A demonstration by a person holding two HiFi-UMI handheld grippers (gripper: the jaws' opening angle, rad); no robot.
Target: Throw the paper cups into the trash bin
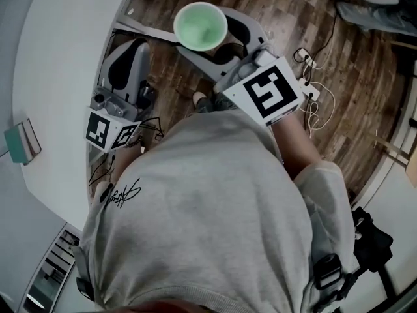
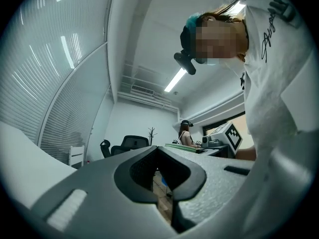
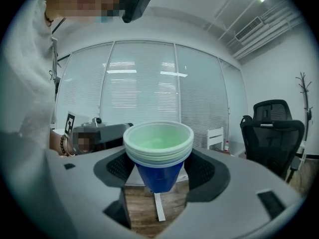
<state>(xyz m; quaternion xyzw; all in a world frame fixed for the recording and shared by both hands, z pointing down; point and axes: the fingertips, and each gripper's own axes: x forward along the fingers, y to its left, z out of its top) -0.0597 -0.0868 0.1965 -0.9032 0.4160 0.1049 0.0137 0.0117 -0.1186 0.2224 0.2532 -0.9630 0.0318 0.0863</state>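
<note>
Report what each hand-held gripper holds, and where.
Right hand-held gripper: stacked paper cups, pinched by the blue outer cup's lower wall. Left hand-held gripper: nothing.

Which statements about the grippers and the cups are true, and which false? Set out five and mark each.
1. The right gripper grips a stack of paper cups. True.
2. The outermost cup is red. False: it is blue, with pale green cups nested inside it.
3. The left gripper holds a cup too. False: its jaws are together with nothing between them.
4. The stack is held mouth up. True.
5. The floor below is carpeted. False: it is wood planking.
</note>
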